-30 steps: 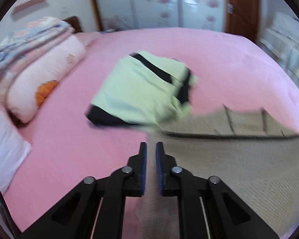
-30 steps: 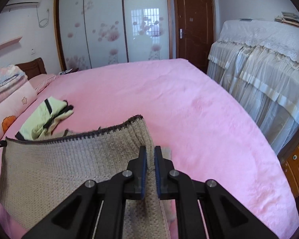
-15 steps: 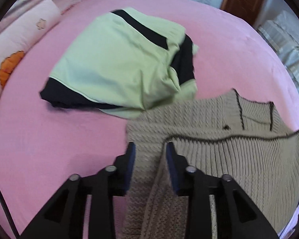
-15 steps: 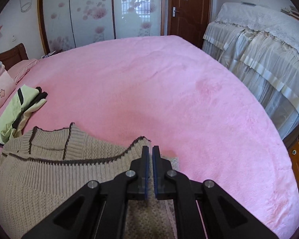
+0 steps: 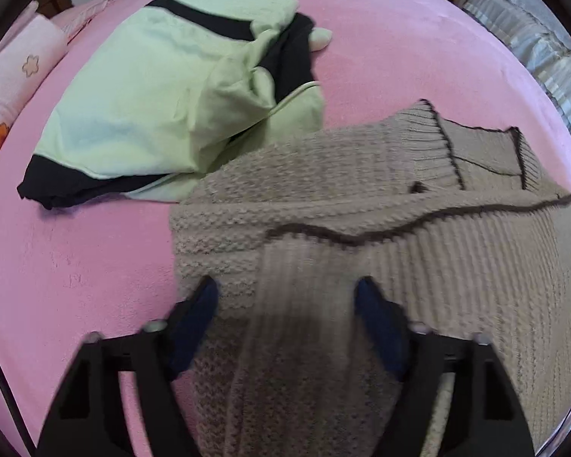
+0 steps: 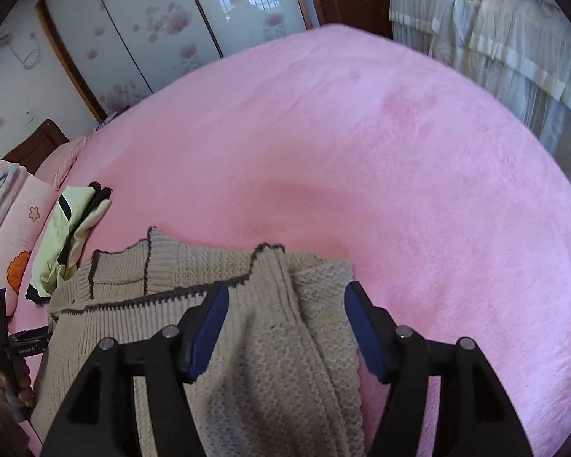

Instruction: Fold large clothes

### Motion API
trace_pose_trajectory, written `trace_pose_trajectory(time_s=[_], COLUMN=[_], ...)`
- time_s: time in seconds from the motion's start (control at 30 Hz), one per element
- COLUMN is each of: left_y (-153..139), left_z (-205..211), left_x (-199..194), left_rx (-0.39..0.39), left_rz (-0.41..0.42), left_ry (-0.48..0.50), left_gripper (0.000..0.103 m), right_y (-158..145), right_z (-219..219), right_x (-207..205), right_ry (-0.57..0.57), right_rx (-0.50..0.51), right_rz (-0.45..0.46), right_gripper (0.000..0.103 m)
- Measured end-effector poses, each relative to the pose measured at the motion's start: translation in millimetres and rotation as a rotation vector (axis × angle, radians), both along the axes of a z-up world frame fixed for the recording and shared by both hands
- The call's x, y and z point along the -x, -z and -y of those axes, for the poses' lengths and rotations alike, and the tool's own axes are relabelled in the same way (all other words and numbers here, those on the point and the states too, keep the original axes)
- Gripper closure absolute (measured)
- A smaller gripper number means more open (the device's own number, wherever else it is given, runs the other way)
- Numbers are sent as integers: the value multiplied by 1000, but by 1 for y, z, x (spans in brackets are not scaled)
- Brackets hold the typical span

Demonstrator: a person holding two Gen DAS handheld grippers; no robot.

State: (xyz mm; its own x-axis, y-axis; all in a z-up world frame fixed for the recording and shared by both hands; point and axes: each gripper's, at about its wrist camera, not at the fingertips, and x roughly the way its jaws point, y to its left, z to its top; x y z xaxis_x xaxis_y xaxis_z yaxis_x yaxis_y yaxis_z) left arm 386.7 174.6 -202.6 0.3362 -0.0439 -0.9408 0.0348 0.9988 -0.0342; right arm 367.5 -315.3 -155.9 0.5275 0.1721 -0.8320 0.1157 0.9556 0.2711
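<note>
**Both grippers letting go of the folded knit**

The beige chunky-knit sweater with dark trim (image 5: pixel 361 205) is lying on the pink plush bedspread (image 6: pixel 380 160), just right of a pale-green-and-black garment (image 5: pixel 163 99). The left gripper (image 5: pixel 287 293) and right gripper (image 6: pixel 285 299) are opening, released. It looks soft, bulky, floppy; pinching the near hem corners would suit.

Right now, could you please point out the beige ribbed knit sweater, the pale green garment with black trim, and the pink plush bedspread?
beige ribbed knit sweater (image 5: pixel 456 266): left wrist view, ribbed body.
pale green garment with black trim (image 5: pixel 133 106): left wrist view, green panel.
pink plush bedspread (image 6: pixel 380 160): right wrist view, bare middle.
</note>
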Motion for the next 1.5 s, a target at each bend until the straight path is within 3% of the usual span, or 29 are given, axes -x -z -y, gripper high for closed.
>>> trace_pose_trajectory(time_s=[0.03,0.13,0.17,0.2,0.23,0.33,0.43,0.53,0.6,0.7,0.77,0.93,1.07,1.17,1.27,1.33,1.43,1.5], left_y=[-3,-11,-16,-21,-31,-72,-109,-124,-129,-116,-92,-21,-3,-6,-26,-50,-85,-99], left_z=[6,28,35,41,45,38,24,19,13,6,9,7,11,7,3,1,2,9], left_x=[3,12,16,19,23,35,37,28,16,-7,-26,-52,-55,-57,-51,-37,-5,18], left_rx=[20,-72,-113,-134,-144,-160,-147,-221,-237,-268,-355,-421,-438,-423,-392,-338,-221,-96], left_rz=[-1,31,54,76,112,244,335,399,433,450,464,377,377,363,343,353,360,330], left_ry=[16,25,24,21,12,-41,-93,-138,-184,-235,-247,-263,-243,-232,-228,-239,-258,-239], left_gripper=[80,93,93,94,94,94,95,95,95,96,96,96,95,89,64,39,33,33], right_y=[7,19,19,20,17,-8,-45,-72,-79,-67,-41,36,47,36,10,-11,-44,-55], right_z=[0,-9,-16,-22,-33,-56,-61,-63,-60,-61,-60,-61,-59,-49,-42,-43,-66,-88], right_x=[-4,-5,-4,-3,2,20,34,32,21,-5,-26,-53,-56,-56,-42,-28,2,14], right_ry=[-4,-28,-58,-85,-113,-173,-158,-103,-55,6,25,35,36,52,75,65,15,-36], right_rx=[-7,7,14,17,70,201,202,230,228,277,322,382,380,327,258,214,202,214], right_rz=[-34,-71,-69,-74,-68,36,179,292,322,324,261,81,42,10,26,61,118,136], right_gripper=[39,46,72,88,94,95,95,95,95,95,95,95,93,80,76,76,76,76])
